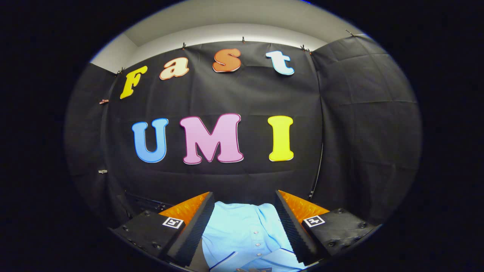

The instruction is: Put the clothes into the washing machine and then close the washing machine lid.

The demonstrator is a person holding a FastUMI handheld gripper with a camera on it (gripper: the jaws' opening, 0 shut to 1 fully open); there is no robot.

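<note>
Your gripper point(245, 211): wide open | light blue shirt point(245, 234) (with buttons) lies between its fingers, bottom middle of the frame.

Light blue button-up shirt point(242, 234) lying spread between the open jaws of the gripper point(244, 223), supporting surface beneath hidden
</note>
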